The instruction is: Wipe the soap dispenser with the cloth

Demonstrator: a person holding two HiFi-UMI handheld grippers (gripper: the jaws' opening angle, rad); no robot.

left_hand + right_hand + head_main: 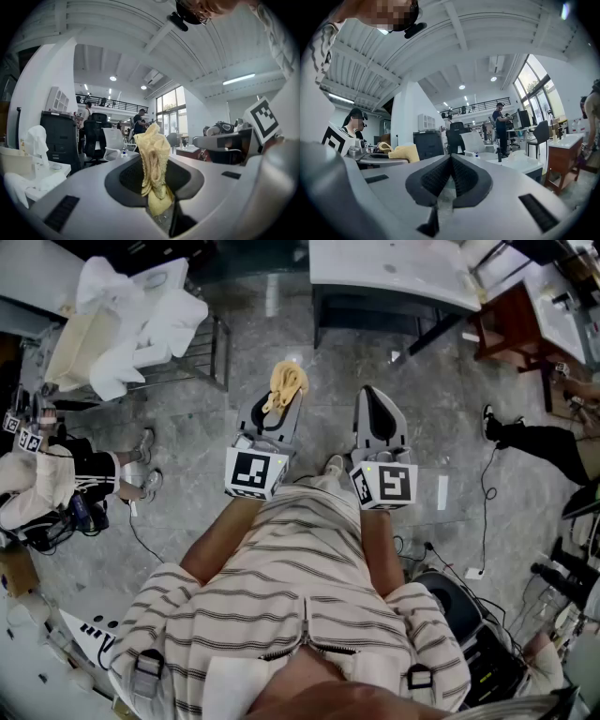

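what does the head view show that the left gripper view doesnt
Only the head view: the grey stone floor, a black cable trailing across it, and a bystander's black shoe.
Only the left gripper view: an overhead strip light, tall windows and a standing person among the far desks.
Both: the yellow cloth clamped in the left gripper, with the right gripper alongside it.
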